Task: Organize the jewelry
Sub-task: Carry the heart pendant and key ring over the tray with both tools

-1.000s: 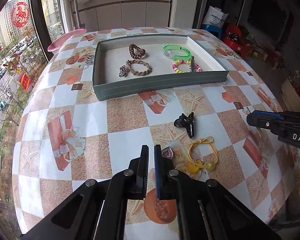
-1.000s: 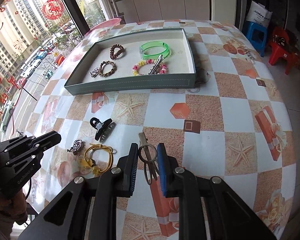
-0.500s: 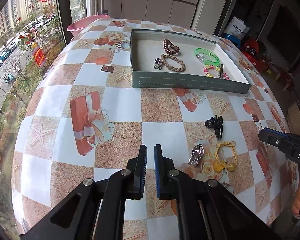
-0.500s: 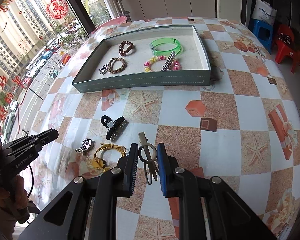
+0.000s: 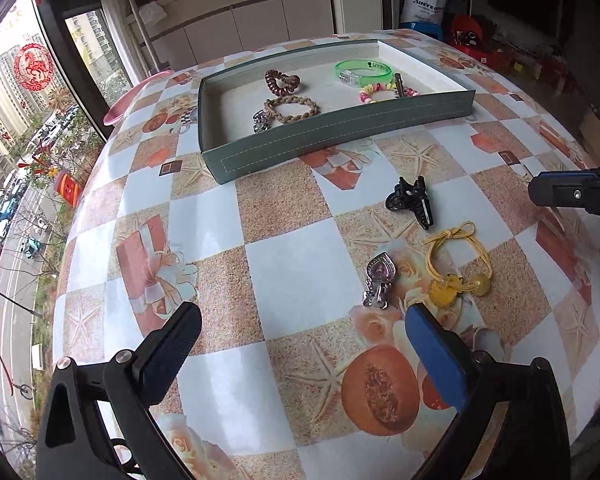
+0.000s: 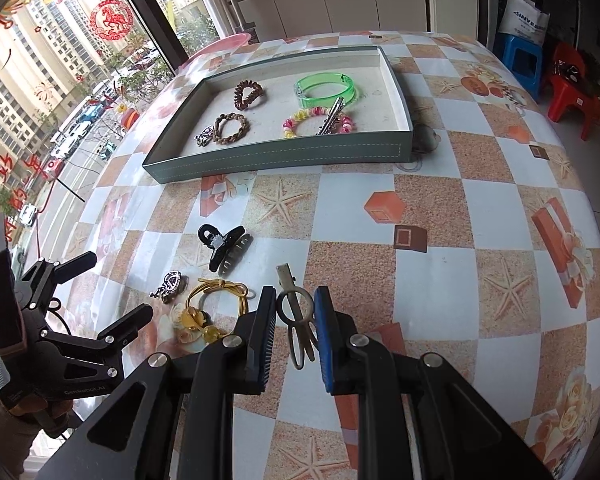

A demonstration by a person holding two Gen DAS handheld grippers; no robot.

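The left tongs (image 5: 302,328), nearly shut a second ago, have just been opening and now gape wide with nothing between them, hovering over the bench (image 5: 292,264) just short of the silver heart charm (image 5: 378,280); their view has swung back so the tray (image 5: 332,132) sits centred again. The right tongs (image 6: 296,320) have kept their place, held narrow around a bronze hair clip (image 6: 296,316) whose ring sits between the pads; whether the pads press it I cannot tell. Readable writing: "GenRobot.AI" on the left tongs' body in the right view, "SINVER" on a white bag (image 5: 424,6) behind the bench, and a red paper-cut horse (image 5: 34,66) on the window. Loose on the patterned bench lie a black claw clip (image 5: 410,200), a yellow hair tie (image 5: 456,264) and the charm, close together between the two tongs. Inside the tray: a brown spiral tie (image 5: 282,82), a braided bracelet (image 5: 294,110) with a small silver piece (image 5: 260,120) touching it, a green bangle (image 5: 362,72), and a beaded bracelet (image 6: 320,122) with a metal clip (image 6: 332,116) laid across it. A pink basin (image 6: 224,46) shows beyond the bench, plastic stools (image 6: 540,68) to the right
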